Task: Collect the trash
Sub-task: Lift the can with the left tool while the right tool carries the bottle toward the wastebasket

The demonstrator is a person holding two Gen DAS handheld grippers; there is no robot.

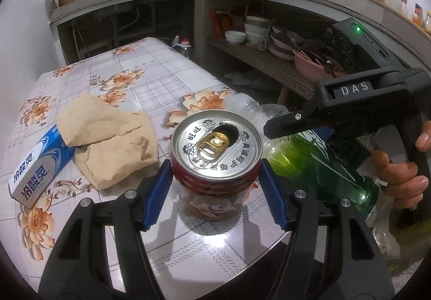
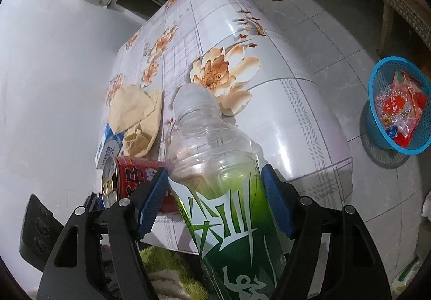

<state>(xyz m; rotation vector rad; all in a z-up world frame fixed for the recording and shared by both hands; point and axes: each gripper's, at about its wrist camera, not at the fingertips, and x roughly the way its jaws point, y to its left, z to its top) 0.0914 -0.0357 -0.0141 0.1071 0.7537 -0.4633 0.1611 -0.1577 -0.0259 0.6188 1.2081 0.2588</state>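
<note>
Left gripper (image 1: 216, 186): blue pads are seen pressed against both sides of the red can (image 1: 216, 165); it is clamped on the can, which stands upright on the table (image 1: 161, 71) near its front edge.
Can top: pull tab and open mouth are visible; the lower body print is blurred and not legible.
Right gripper (image 2: 215, 197): jaws are set either side of the green-labelled plastic bottle (image 2: 215, 178); the left pad touches it, but contact at the right pad cannot be confirmed (grip state cannot be told).
Bottle: clear neck points away over the table; its base is cut off by the lower frame edge.
Paper bag (image 1: 107, 138): crumpled, brown, lying left of the can; it partly covers one end of the toothpaste box (image 1: 40, 168).
Blue basket (image 2: 398, 106): on the floor, well apart from the table, holding red and clear wrappers (details too small to read).
Right hand (image 1: 398, 173): only fingers are seen, wrapped on the handle.
</note>
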